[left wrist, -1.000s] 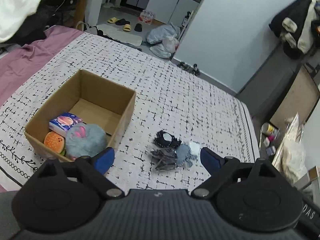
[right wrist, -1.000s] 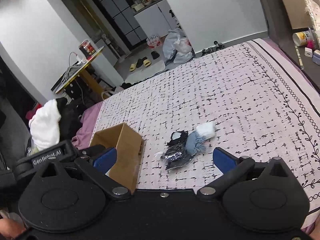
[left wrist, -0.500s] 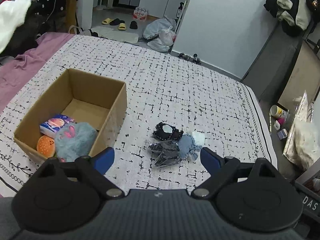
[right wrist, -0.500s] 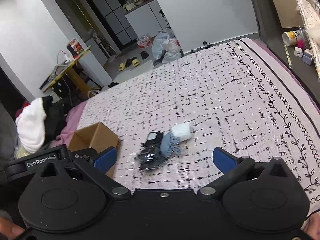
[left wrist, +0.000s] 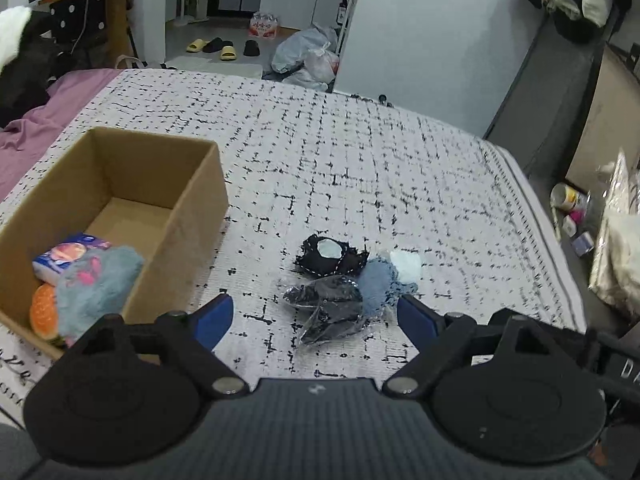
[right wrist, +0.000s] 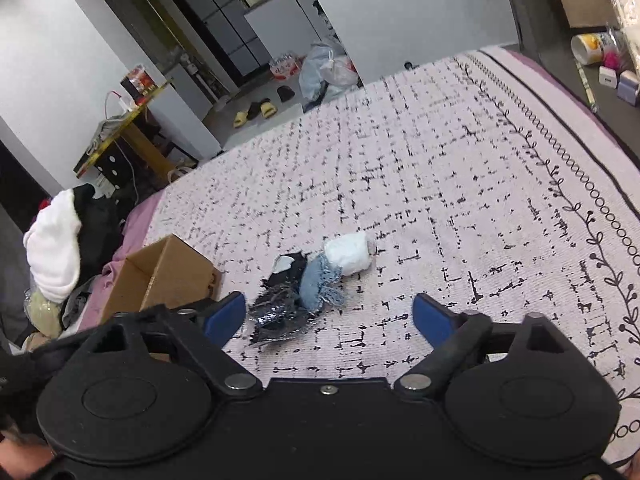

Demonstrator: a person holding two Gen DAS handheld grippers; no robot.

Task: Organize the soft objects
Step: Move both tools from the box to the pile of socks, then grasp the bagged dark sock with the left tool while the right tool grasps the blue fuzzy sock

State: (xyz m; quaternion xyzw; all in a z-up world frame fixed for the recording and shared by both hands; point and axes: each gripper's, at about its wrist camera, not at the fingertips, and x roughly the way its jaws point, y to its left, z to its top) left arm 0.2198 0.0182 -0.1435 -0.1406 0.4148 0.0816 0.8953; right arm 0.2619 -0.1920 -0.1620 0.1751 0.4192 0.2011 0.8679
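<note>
A small pile of soft things lies mid-bed: a black pouch with a white patch [left wrist: 330, 258], a dark cloth in a clear bag [left wrist: 328, 308], a blue cloth [left wrist: 376, 288] and a white roll [left wrist: 406, 266]. My left gripper [left wrist: 316, 314] hovers open just before the pile, touching nothing. To its left stands an open cardboard box [left wrist: 120, 184] holding a blue plush [left wrist: 96, 284], a tissue pack [left wrist: 68, 256] and an orange toy [left wrist: 42, 312]. My right gripper [right wrist: 328, 314] hangs above the same pile, near the blue cloth [right wrist: 318, 288] and white roll [right wrist: 348, 256]. Its jaws are closing with nothing pressed between them.
The patterned bedspread [right wrist: 460, 168] stretches far and right of the pile. A purple sheet [left wrist: 36, 128] and heaped clothes [right wrist: 56, 248] lie at the left edge. Slippers [left wrist: 224, 50] and plastic bags [left wrist: 308, 60] sit on the floor beyond. Small containers [left wrist: 568, 200] crowd the right bedside.
Both grippers have come down toward the pile, which now looks larger and nearer. The right gripper's jaws stand narrower than before. The pile and the box have not moved.
</note>
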